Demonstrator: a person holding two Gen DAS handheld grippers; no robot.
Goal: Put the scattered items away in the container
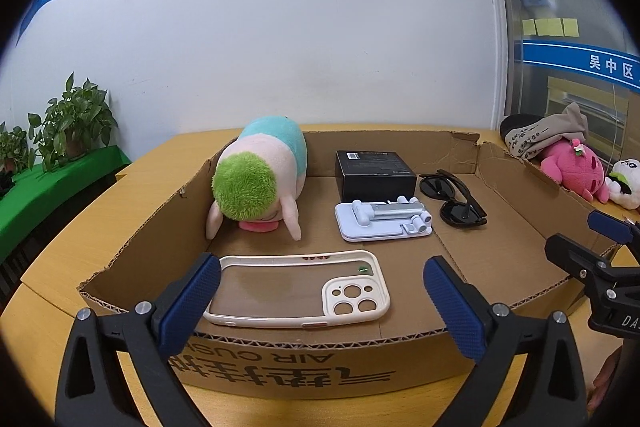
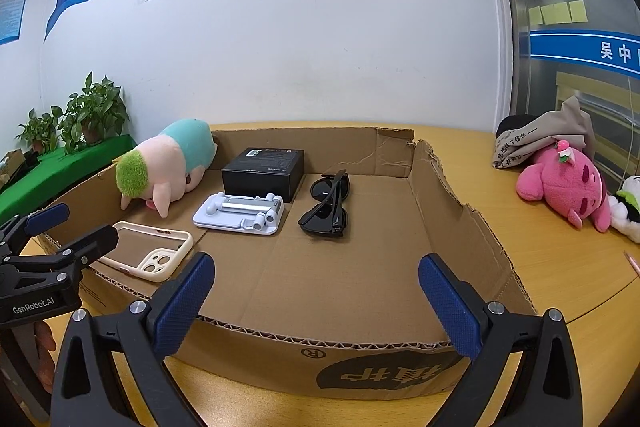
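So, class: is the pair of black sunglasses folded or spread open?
Folded. The sunglasses lie in the cardboard box with their arms closed across the lenses.

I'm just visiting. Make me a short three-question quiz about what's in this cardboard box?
1. True or false: the phone case lies inside the cardboard box.
2. Which item sits beside the black box? A sunglasses B mug C book
3. Fill in: both the left tool and the right tool have jaws that are ____.

Key: 1 true; 2 A; 3 open, holding nothing.
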